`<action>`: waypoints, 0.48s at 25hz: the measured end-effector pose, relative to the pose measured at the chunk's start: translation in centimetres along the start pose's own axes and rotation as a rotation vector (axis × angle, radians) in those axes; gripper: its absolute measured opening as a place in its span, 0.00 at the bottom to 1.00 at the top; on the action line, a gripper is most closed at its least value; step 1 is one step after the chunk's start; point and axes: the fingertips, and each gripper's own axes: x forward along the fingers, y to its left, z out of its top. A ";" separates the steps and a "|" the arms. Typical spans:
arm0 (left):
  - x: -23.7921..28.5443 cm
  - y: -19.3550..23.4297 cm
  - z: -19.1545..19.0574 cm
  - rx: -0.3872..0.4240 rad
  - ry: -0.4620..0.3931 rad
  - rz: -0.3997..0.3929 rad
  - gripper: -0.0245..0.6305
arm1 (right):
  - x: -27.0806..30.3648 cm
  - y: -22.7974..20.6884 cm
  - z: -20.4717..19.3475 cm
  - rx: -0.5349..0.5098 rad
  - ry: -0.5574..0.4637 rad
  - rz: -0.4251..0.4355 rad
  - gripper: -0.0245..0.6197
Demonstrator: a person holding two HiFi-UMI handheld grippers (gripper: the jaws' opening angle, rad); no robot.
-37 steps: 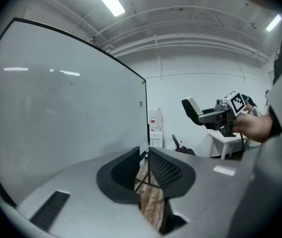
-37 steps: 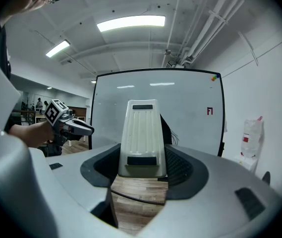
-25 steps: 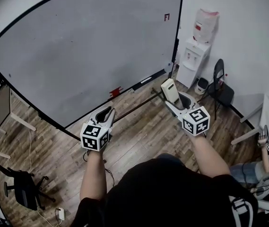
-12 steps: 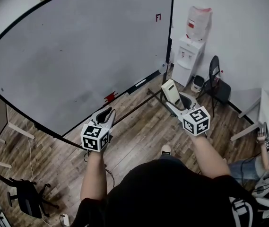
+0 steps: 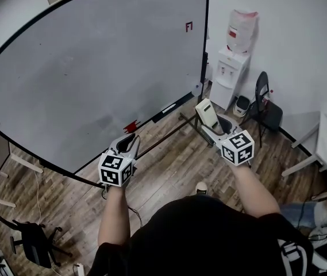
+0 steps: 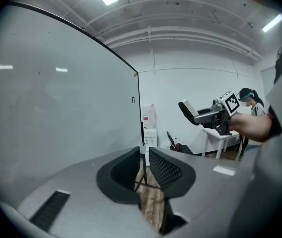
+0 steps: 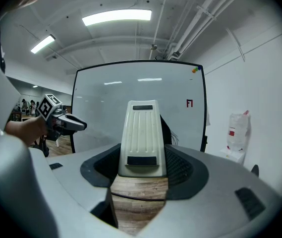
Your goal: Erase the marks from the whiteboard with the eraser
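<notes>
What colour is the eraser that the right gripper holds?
The eraser is cream white with two black patches; the right gripper view shows it best.

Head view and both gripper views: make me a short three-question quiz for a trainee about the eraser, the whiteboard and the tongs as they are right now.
1. True or false: the eraser is pressed flat against the whiteboard.
2. Multiple choice: in the head view, the small red mark sits near which part of the whiteboard? A upper right corner, B lower left corner, C dead centre.
3. Fill in: the eraser is gripped by the ____ tongs.

Key: 1 false, it is held off the board, over the floor. 2 A. 3 right; the right tongs are closed on it.
</notes>
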 end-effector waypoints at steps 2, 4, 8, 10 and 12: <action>1.0 0.0 0.2 0.000 0.006 0.003 0.14 | 0.5 -1.1 -0.2 0.004 0.005 0.004 0.43; 1.8 -0.2 0.2 0.000 0.010 0.004 0.14 | 0.9 -1.9 -0.5 0.008 0.007 0.009 0.43; 3.2 -0.3 0.3 -0.001 0.020 0.012 0.14 | 1.7 -3.2 -0.8 0.011 0.011 0.023 0.43; 3.9 -0.3 0.2 -0.003 0.025 0.016 0.14 | 2.1 -3.9 -0.9 0.014 0.012 0.028 0.43; 4.5 -0.3 0.1 -0.005 0.030 0.018 0.14 | 2.5 -4.5 -1.1 0.016 0.013 0.033 0.44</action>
